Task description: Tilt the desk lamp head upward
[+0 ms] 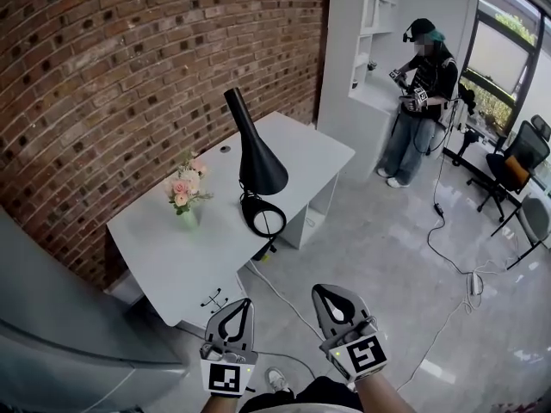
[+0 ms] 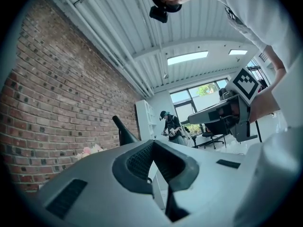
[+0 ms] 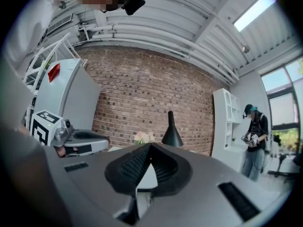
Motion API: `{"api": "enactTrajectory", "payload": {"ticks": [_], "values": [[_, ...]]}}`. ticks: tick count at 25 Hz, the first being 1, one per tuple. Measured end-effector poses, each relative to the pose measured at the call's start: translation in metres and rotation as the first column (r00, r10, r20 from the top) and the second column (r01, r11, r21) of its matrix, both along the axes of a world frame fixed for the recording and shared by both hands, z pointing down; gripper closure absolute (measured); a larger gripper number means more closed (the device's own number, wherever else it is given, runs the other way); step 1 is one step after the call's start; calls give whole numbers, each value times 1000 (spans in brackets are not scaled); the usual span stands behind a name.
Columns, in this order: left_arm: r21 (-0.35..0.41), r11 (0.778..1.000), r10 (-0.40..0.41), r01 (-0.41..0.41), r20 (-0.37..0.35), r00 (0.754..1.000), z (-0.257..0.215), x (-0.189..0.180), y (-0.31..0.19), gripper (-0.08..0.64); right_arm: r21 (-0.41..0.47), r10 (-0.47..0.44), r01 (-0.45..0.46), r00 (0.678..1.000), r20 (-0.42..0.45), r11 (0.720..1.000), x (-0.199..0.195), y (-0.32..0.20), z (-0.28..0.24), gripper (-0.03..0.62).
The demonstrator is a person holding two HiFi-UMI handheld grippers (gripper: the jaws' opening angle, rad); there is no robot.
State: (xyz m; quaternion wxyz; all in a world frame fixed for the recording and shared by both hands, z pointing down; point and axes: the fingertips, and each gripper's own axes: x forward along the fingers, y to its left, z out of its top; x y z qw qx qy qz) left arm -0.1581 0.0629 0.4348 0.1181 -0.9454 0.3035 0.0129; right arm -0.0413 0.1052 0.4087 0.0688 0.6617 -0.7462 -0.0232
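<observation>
A black desk lamp (image 1: 256, 156) stands on the white desk (image 1: 164, 243) by the brick wall. Its cone head points its wide mouth down over a round base (image 1: 263, 218). The lamp's top also shows in the left gripper view (image 2: 122, 131) and the right gripper view (image 3: 172, 132). My left gripper (image 1: 244, 306) and right gripper (image 1: 323, 292) hang side by side well short of the desk's near edge, over the floor. Both are shut with nothing between the fingers, as seen at the left gripper (image 2: 152, 144) and the right gripper (image 3: 150, 146).
A small vase of pink flowers (image 1: 185, 192) stands on the desk left of the lamp. A person (image 1: 422, 93) stands at the white shelf unit (image 1: 366, 33) far right. Cables (image 1: 448, 248) trail over the floor, and an office chair (image 1: 515, 163) sits by the window.
</observation>
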Motion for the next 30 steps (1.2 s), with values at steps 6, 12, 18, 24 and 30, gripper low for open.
{"api": "enactTrajectory", "payload": {"ticks": [6, 12, 18, 24, 30], "values": [[43, 999, -8, 7, 23, 1000, -6, -2, -17, 554, 8, -13, 13, 1000, -8, 1000, 0, -19, -2, 577], [83, 996, -24, 21, 44, 999, -12, -1, -35, 554, 9, -46, 46, 999, -18, 999, 0, -45, -2, 575], [98, 994, -54, 49, 52, 997, -8, 13, -57, 554, 19, -106, 106, 994, 4, 994, 8, -88, 0, 575], [92, 992, -97, 92, 45, 994, -11, 41, -98, 554, -36, -154, 154, 988, -12, 987, 34, -133, 4, 576], [96, 990, -111, 106, 52, 992, -14, 76, -141, 554, -38, -204, 204, 979, -9, 978, 61, -186, 23, 575]]}}
